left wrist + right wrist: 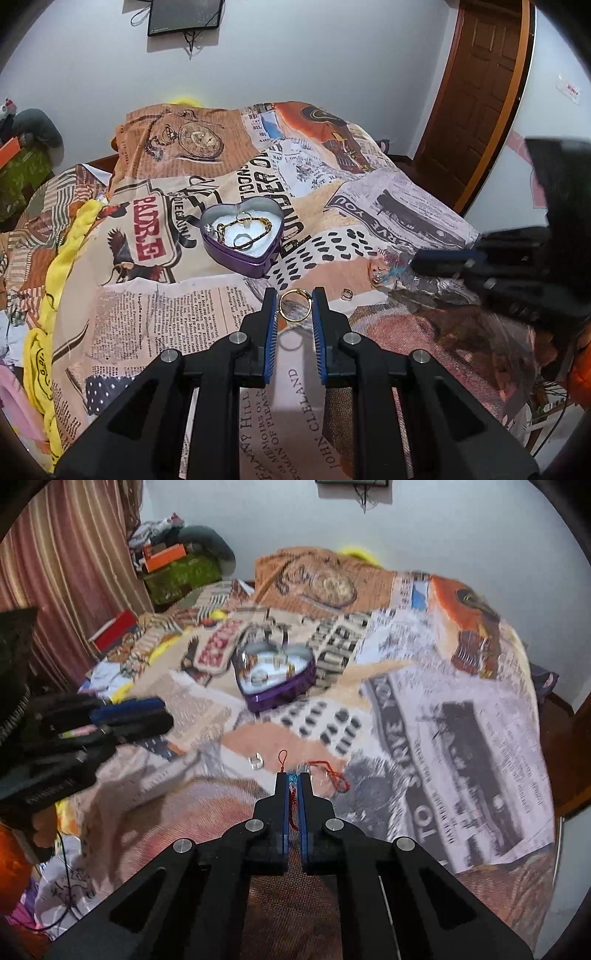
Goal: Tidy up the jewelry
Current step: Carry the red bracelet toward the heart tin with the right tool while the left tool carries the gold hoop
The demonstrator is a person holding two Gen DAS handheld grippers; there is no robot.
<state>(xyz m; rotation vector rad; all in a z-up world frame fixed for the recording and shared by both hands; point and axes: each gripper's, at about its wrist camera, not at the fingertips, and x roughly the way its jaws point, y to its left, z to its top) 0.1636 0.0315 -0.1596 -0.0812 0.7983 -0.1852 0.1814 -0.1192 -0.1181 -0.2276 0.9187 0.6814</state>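
From the left wrist, my left gripper [294, 295] sits low over the bedspread [155, 314], jaws narrowly apart around a gold ring [294, 305]; whether they touch it I cannot tell. The tin [242, 236] lies ahead, holding a chain and rings. From the right wrist, my right gripper [293, 777] is clamped on a red-corded charm [293, 781], low over the bedspread.

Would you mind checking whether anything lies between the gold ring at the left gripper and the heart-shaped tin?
Nothing visible does. The gold ring sits between the open left gripper, and only bare printed blanket separates it from the heart-shaped tin. The small ring lies off to the right.
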